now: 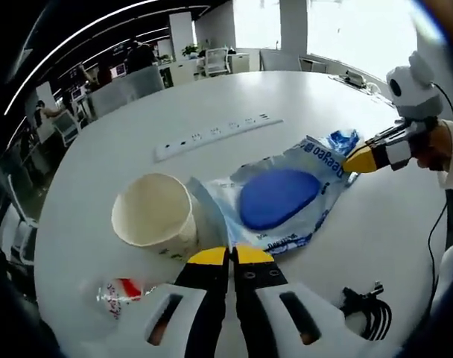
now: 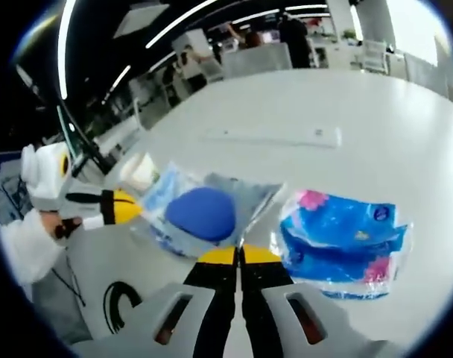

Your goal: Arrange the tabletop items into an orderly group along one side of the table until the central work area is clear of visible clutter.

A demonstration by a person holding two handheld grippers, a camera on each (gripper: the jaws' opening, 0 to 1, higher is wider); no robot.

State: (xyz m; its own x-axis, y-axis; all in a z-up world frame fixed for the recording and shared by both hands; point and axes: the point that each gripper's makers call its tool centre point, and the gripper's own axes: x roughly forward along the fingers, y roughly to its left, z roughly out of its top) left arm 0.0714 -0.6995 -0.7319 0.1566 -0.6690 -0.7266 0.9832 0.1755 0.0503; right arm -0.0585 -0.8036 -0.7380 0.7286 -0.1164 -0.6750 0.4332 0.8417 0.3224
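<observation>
A clear plastic bag [image 1: 301, 186] printed in blue holds a round blue pad [image 1: 277, 198] and lies on the white table [image 1: 323, 104]. My left gripper [image 1: 230, 256] is shut on the bag's near edge. My right gripper [image 1: 358, 160] comes in from the right, shut on the bag's far end. In the right gripper view, the same bag [image 2: 245, 195] with the blue pad [image 2: 202, 212] lies just ahead of my right gripper [image 2: 240, 256], which pinches its edge. The left gripper [image 2: 126, 206] holds the bag's other side.
A paper cup [image 1: 156, 216] lies on its side against the bag, also seen as the cup [image 2: 141, 170]. A white power strip [image 1: 219, 134] lies farther back. A small wrapper [image 1: 118, 291] and a black cable [image 1: 368, 309] are near me. A blue tissue pack [image 2: 338, 242] lies to the right.
</observation>
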